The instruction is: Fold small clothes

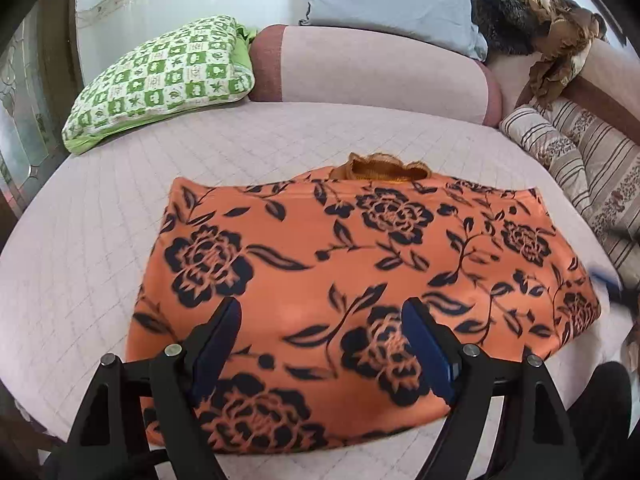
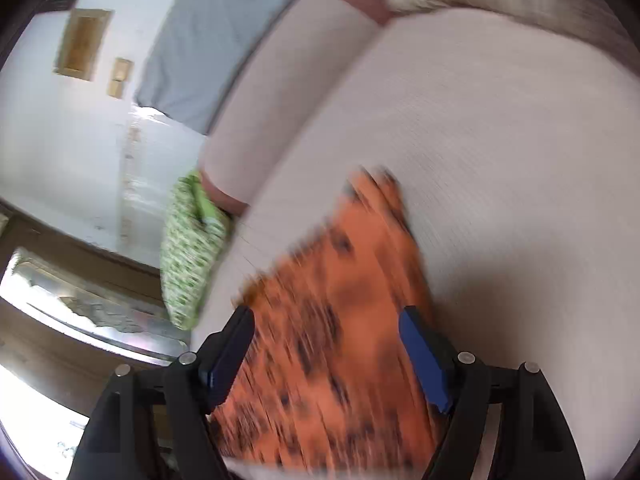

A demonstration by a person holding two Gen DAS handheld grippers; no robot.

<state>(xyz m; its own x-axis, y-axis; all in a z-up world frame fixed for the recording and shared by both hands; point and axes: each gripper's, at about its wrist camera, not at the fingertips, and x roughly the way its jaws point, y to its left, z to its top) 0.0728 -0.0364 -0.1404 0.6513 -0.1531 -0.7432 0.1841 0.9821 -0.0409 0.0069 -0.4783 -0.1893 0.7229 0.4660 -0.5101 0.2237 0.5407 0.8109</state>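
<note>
left tool (image 1: 322, 312) gaping over orange floral garment (image 1: 360, 264), collar visible | right tool (image 2: 326, 320) gaping, view motion-blurred

Orange garment (image 1: 360, 280) with dark navy flower print, folded into wide flat block, ruffled neckline at far edge, lying on pale quilted bed (image 1: 100, 220)

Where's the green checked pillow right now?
In the left wrist view the green checked pillow lies at the far left of the bed, beside the pink bolster and beyond the orange floral garment.
</note>
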